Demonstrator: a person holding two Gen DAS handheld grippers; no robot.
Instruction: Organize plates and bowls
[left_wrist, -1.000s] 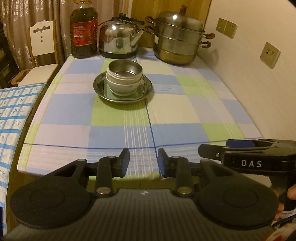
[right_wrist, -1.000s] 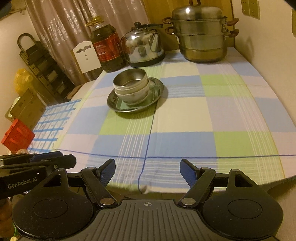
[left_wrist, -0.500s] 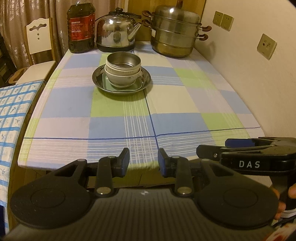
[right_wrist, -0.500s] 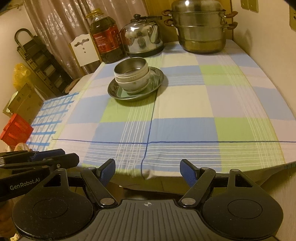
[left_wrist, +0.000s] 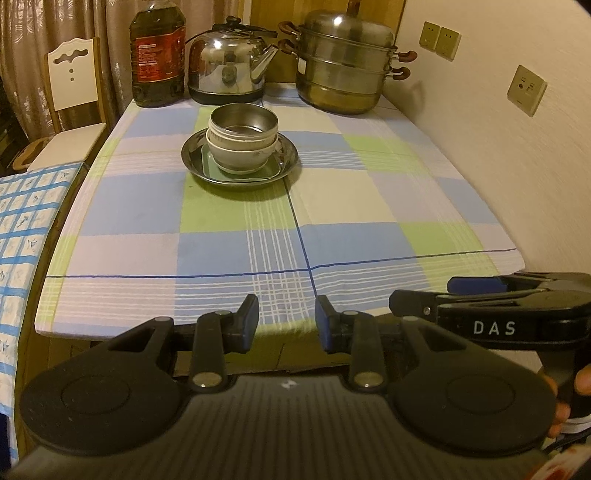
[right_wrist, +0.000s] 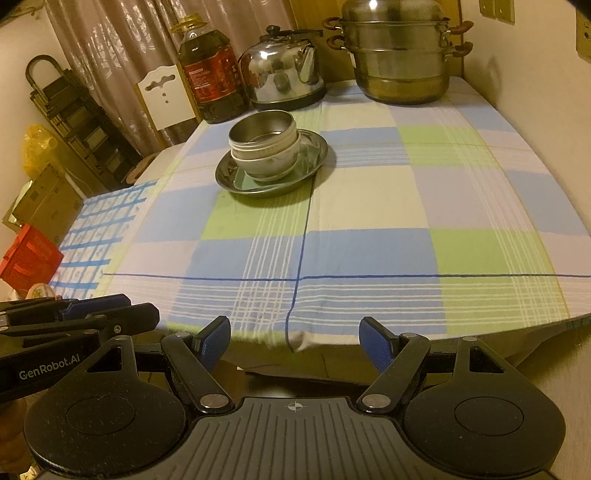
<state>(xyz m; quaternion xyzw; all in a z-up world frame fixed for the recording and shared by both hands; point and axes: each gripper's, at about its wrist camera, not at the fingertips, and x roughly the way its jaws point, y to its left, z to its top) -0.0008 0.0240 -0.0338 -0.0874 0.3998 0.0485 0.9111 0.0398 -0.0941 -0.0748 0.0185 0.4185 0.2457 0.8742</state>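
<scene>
On the checked tablecloth a steel bowl (left_wrist: 243, 120) sits nested in a white bowl (left_wrist: 242, 155). Both stand on a round steel plate (left_wrist: 286, 162) that also holds a pale green square dish (left_wrist: 207, 162). The right wrist view shows the same steel bowl (right_wrist: 262, 129), white bowl (right_wrist: 269, 162) and plate (right_wrist: 317, 151). My left gripper (left_wrist: 286, 317) hovers at the table's near edge, far from the stack, its jaws a little apart and empty. My right gripper (right_wrist: 295, 336) hangs beside it at the same edge, wide open and empty.
Along the back of the table (left_wrist: 369, 206) stand an oil bottle (left_wrist: 157, 55), a steel kettle (left_wrist: 229, 70) and a stacked steamer pot (left_wrist: 347, 70). A wall (left_wrist: 498, 155) with sockets runs on the right. A white chair (left_wrist: 70, 110) and a second cloth-covered surface (left_wrist: 26, 229) are on the left.
Both views have drifted slightly back from the table's near edge. The jaws stand as before and nothing on the table has moved.
</scene>
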